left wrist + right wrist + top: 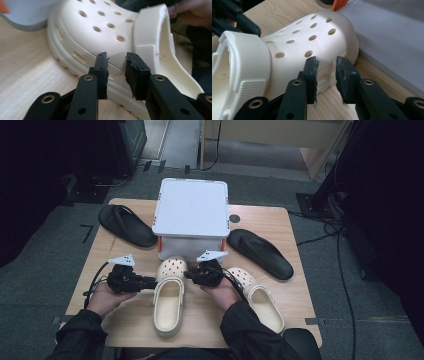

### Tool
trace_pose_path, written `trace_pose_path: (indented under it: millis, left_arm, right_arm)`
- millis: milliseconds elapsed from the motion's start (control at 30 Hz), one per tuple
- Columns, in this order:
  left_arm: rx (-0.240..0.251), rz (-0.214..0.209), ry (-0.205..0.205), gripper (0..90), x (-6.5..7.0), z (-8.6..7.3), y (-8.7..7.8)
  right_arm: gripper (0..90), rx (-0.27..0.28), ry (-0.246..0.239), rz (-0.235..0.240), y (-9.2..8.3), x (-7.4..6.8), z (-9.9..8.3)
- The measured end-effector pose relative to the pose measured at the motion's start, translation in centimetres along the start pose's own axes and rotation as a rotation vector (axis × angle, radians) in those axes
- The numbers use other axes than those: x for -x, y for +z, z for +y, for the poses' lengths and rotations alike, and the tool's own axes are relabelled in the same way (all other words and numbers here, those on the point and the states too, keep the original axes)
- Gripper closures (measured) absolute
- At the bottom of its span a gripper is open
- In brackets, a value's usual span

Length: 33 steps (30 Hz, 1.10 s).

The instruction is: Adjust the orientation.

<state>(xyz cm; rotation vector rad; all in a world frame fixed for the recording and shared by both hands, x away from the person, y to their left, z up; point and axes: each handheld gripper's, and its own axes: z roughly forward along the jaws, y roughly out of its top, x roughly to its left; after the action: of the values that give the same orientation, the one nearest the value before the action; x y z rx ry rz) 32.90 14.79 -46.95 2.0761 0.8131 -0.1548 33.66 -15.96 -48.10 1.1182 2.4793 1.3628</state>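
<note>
Right now the cream clog lies in the middle of the wooden table, its toe pointing at the white lidded box and almost against it, its heel opening toward the person. Both grippers flank it near the toe. The left gripper sits at the clog's left side, jaws a small way apart with nothing pinched between them; the sole edge lies just beyond the tips, and I can't say whether the tips touch it. The right gripper mirrors it on the other side, jaws likewise parted a little and empty, aimed at the sole rim below the perforated toe.

My guess is the pair is being set straight side by side in front of the box. The second clog lies just right of the right hand, slanted, its toe leaning inward. So the near clog looks about placed, with both grips off it, and the slanted one would still need squaring up. Two black sandals, one left of the box and one right of it, lie apart and untouched.
</note>
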Motion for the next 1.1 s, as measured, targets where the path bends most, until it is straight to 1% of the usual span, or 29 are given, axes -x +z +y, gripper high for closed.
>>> trace_pose_path:
  millis: [67, 167, 200, 233, 300, 433, 500, 600, 733, 800, 833, 900, 967, 1100]
  left_arm:
    - [0.018, 0.014, -0.013, 67.8, -0.3, 0.2, -0.4]
    - [0.052, 0.018, -0.037, 64.4, -0.7, 0.4, -1.0]
    - [0.054, 0.026, -0.036, 63.6, -0.7, 0.5, -1.1]
    - [0.056, 0.031, -0.034, 62.3, -0.8, 0.6, -1.2]
    - [0.067, 0.039, -0.031, 61.3, -1.0, 1.0, -1.4]
    - [0.084, 0.040, -0.016, 60.5, -1.1, 2.2, -1.7]
    - [0.078, 0.050, -0.003, 59.8, -1.0, 2.8, -1.7]
    - [0.081, 0.036, -0.001, 59.8, -1.1, 3.8, -1.9]
    - [0.090, 0.040, 0.026, 59.2, -0.9, 5.4, -2.3]
    - [0.098, 0.028, 0.032, 59.0, -1.0, 6.4, -2.6]
    - [0.102, 0.034, 0.041, 58.6, -1.0, 6.8, -2.8]
    - [0.111, 0.034, 0.042, 58.6, -1.0, 7.5, -3.0]
    - [0.117, 0.031, 0.050, 58.5, -1.0, 8.1, -3.3]
    - [0.122, 0.021, 0.062, 59.3, -1.0, 9.3, -3.8]
  right_arm:
    - [67.6, 0.006, -0.013, 0.011, -0.3, -0.3, 0.2]
    - [65.2, 0.010, -0.037, 0.012, -0.8, -0.8, 0.5]
    - [64.7, 0.014, -0.037, 0.014, -1.1, -0.9, 0.7]
    - [63.8, 0.016, -0.031, 0.021, -1.3, -1.0, 0.8]
    - [62.3, 0.029, -0.034, 0.030, -1.9, -1.2, 1.1]
    - [56.8, 0.061, -0.045, 0.054, -3.0, -2.0, 1.9]
    - [53.6, 0.062, -0.051, 0.078, -3.4, -2.6, 2.1]
    - [49.4, 0.055, -0.069, 0.103, -3.4, -3.4, 2.1]
    - [44.9, 0.028, -0.084, 0.125, -2.7, -4.4, 1.8]
    - [44.1, 0.015, -0.093, 0.115, -2.2, -4.7, 1.5]
    - [44.1, 0.003, -0.102, 0.105, -1.8, -4.8, 1.3]
    - [42.9, -0.017, -0.097, 0.096, -1.3, -4.7, 1.0]
    - [42.3, -0.013, -0.098, 0.067, -0.9, -4.7, 0.7]
    - [41.1, -0.017, -0.106, 0.031, -0.4, -4.7, 0.4]
